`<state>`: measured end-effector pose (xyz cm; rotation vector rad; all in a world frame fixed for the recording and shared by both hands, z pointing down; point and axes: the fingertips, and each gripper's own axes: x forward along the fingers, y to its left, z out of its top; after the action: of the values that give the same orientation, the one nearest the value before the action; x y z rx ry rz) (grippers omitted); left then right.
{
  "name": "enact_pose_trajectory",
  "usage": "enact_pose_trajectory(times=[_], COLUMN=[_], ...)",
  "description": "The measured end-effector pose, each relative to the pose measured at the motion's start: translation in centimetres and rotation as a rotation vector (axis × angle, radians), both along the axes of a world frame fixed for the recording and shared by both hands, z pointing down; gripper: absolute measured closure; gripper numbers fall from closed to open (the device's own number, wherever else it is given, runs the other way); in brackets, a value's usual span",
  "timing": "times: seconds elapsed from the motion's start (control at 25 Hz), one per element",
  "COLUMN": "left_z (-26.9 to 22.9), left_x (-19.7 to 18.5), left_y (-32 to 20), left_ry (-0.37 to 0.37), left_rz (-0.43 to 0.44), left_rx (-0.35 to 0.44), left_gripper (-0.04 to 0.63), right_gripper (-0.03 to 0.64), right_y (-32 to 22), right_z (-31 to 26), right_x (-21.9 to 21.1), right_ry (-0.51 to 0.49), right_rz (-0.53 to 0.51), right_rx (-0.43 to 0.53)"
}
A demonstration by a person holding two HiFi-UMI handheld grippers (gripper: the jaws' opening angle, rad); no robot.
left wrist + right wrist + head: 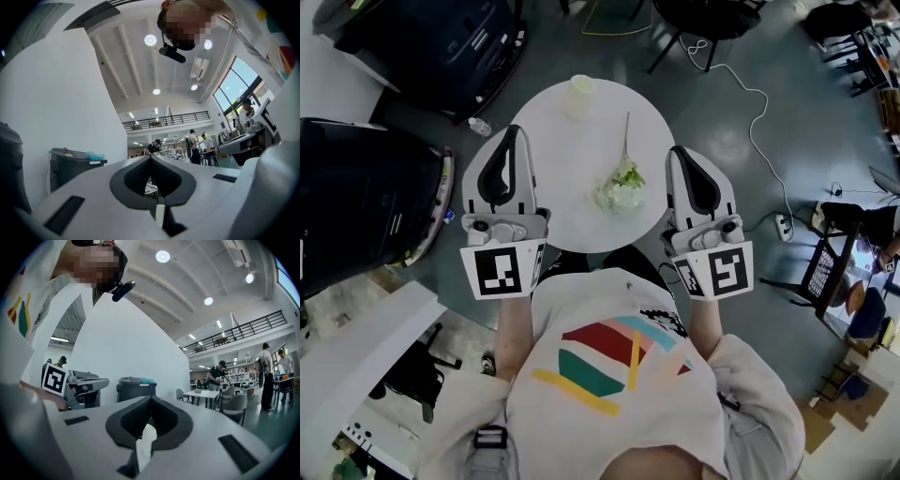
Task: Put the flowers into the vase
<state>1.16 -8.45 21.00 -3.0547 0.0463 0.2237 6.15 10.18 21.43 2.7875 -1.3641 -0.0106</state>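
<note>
Between the left gripper (515, 133) and right gripper (679, 153), jaws together and empty, lie the flowers (622, 186).

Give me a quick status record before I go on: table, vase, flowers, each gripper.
table: round, white, in front of the person
vase: pale, upright near the far edge, no flowers in it
flowers: lying flat on the table, bloom toward the person, stem pointing to the far edge, apart from the vase
left gripper: jaws together, nothing held, over the table's left edge
right gripper: jaws together, nothing held, at the table's right edge
task: flowers not yet picked up
</note>
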Motion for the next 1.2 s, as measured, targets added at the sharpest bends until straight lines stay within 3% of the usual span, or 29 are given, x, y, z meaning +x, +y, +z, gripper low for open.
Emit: enact_pose_trajectory(times=[0.28,0.6,0.76,0.8,0.92,0.96,1.04,1.2], left_z=[0.7,1.4,2.6,2.9,3.7,4.0,4.4,5.9], left_x=[3.0,4.0,3.3,2.9,1.7,1.1,-0.3,-3.1], left_y=[-2.6,-3.3,-3.0,-3.0,-3.0,-2.9,-2.9,-2.6], left_ry=[-0.036,-0.069,-0.108,-0.114,-0.123,-0.123,-0.117,-0.137], left_rz=[-0.067,-0.249,-0.349,-0.372,-0.442,-0.476,-0.550,-0.667], left_rx=[-0.006,0.008,0.007,0.004,0.002,-0.002,-0.012,-0.034], left_gripper=[0.595,0.595,0.595,0.595,0.595,0.595,0.595,0.595], right_gripper=[0.606,0.606,0.598,0.563,0.288,0.241,0.193,0.181], right_y=[-2.4,-4.6,-6.6,-7.1,-8.5,-8.8,-8.8,-6.5], right_z=[2.2,2.5,3.1,3.3,4.0,4.6,6.8,13.2], right_x=[4.1,9.5,10.2,9.8,7.6,6.5,4.4,1.9], right_ry=[-0.007,0.061,0.078,0.077,0.084,0.089,0.124,0.247], right_rz=[-0.062,-0.313,-0.561,-0.635,-0.888,-0.978,-1.166,-1.513], right_rx=[-0.187,-0.216,-0.211,-0.198,-0.159,-0.175,-0.280,-0.614])
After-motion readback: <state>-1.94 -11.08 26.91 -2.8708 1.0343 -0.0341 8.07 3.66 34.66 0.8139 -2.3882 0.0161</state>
